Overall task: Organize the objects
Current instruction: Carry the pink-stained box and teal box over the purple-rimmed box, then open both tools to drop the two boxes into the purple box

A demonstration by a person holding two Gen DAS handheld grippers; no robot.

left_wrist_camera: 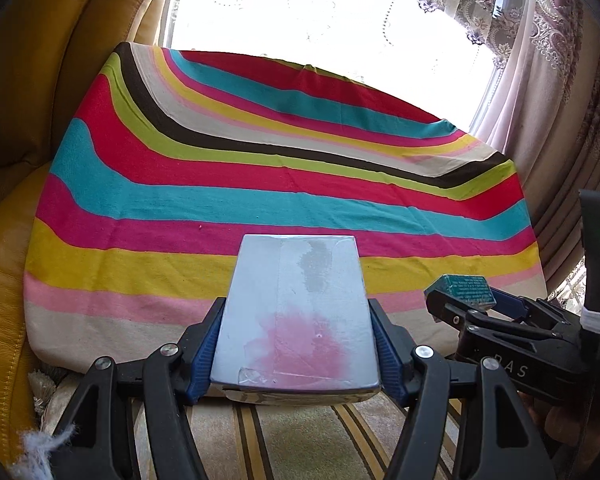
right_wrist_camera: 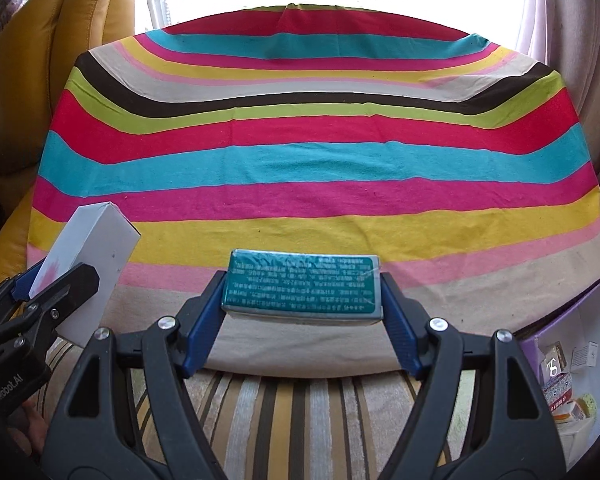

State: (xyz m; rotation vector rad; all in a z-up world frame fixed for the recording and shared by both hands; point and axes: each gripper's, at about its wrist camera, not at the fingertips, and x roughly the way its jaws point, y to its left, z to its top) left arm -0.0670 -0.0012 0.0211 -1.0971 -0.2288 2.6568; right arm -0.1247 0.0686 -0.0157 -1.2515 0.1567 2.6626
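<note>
Clamped in the left gripper (left_wrist_camera: pixel 296 332), a white box (left_wrist_camera: pixel 296 312) with a pink blotch hangs over the striped cloth (left_wrist_camera: pixel 220 184); beside it the right gripper (right_wrist_camera: pixel 302 300) pinches a teal packet (right_wrist_camera: pixel 302 286), purple storage box (right_wrist_camera: pixel 540 340) at right

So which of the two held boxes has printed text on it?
The small teal box in the right gripper: its top face is covered in white print. The larger white box in the left gripper shows only a pink stain.
</note>
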